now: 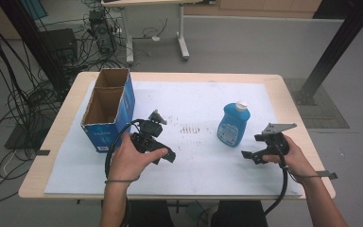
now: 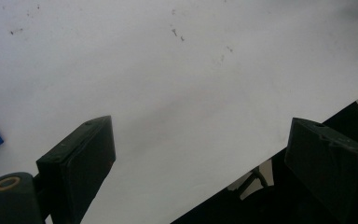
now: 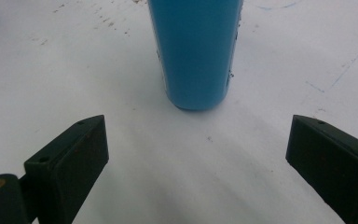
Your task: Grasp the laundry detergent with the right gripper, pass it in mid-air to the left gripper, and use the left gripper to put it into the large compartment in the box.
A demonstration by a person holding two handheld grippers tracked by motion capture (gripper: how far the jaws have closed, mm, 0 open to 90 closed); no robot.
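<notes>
The right gripper (image 1: pixel 249 156), fingers wide open and empty, is approaching the blue bottle (image 1: pixel 233 124); next it needs closing around it.

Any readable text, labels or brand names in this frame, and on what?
No text can be read.
Blue bottle: its front label is a pale blur in the high view; the right gripper view shows plain blue plastic.
Cardboard box: light print on its blue front, too small and blurred to read.
White sheet: dark marks, no lettering.
</notes>
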